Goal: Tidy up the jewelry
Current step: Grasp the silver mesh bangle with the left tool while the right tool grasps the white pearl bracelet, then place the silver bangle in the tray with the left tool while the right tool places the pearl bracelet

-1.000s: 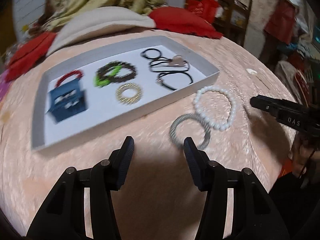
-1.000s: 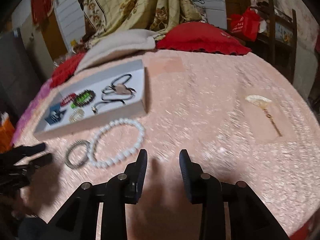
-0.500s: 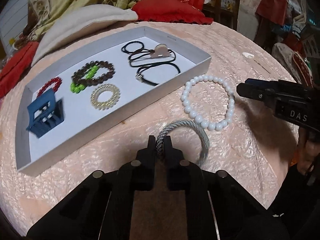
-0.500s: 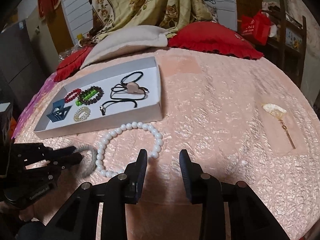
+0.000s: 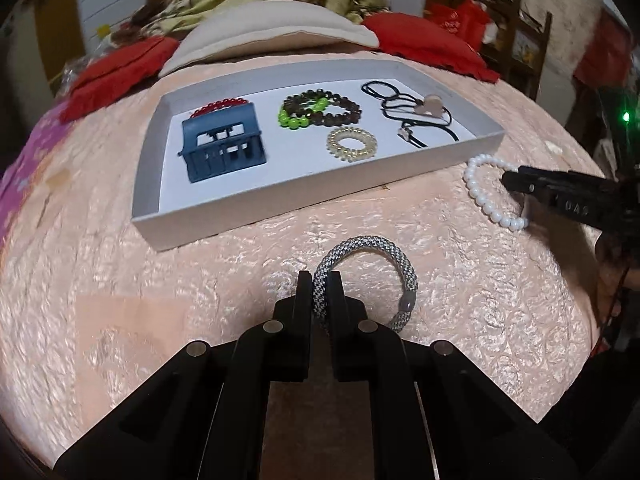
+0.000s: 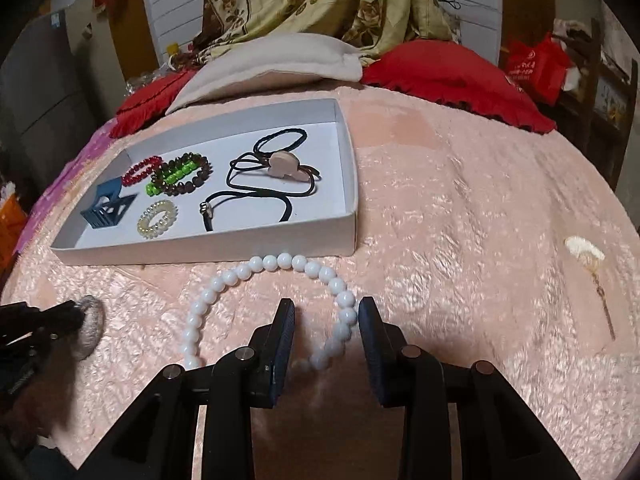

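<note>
Right of the tray (image 6: 348, 236), only right view shows hairpin (image 6: 588, 264).

Grey woven bangle (image 5: 372, 268) and white pearl bracelet (image 6: 276, 264), both flat, just outside white tray (image 5: 280, 200).

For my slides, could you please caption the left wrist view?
Left gripper shut on the grey woven bracelet beside the white tray of jewelry.
</note>
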The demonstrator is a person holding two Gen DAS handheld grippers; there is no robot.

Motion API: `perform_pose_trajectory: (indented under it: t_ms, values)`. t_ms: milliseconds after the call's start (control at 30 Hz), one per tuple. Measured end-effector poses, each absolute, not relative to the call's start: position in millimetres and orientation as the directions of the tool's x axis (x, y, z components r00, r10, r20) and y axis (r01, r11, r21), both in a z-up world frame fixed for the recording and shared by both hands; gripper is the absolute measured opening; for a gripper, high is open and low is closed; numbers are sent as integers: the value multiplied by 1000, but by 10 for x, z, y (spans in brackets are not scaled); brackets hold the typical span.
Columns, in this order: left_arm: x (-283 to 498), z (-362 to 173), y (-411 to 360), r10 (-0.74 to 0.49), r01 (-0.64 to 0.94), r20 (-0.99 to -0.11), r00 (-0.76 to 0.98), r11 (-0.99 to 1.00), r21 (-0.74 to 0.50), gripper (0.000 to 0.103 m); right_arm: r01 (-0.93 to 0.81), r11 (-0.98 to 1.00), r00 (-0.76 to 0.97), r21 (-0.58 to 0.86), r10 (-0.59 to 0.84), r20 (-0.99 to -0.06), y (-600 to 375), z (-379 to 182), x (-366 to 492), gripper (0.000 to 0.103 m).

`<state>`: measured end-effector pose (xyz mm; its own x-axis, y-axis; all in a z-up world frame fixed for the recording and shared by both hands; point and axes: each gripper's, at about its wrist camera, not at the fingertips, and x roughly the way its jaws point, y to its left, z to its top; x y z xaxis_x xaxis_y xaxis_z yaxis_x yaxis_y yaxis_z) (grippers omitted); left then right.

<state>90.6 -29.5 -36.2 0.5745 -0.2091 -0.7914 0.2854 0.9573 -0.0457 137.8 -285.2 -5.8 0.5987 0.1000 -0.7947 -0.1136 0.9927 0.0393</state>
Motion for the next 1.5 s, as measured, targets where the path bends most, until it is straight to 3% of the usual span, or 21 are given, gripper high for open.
perform_pose_trajectory:
  t_ms: [133,200,300,500,1500]
  values:
    - [884,-363,-321,-197,271,-785,588,962,-39,6,-132,991,600,8,86,-795,-2803,-54,1336,13]
    - [879,-364,-310,-204,267,-783,588,962,-50,6,-134,991,602,-9,75,-795,-2802,-50,1304,9]
    - [884,-365,-296,-211,262,-783,586,963,-64,6,-132,991,600,18,94,-795,-2837,-35,1240,9]
    - [863,-365,-336,-187,258,-781,596,965,-35,7,-198,964,594,180,264,-760,-2796,84,1018,8]
    - [841,-375,-380,-151,251,-780,608,968,9,7,-207,974,643,88,203,-739,-2637,206,891,8]
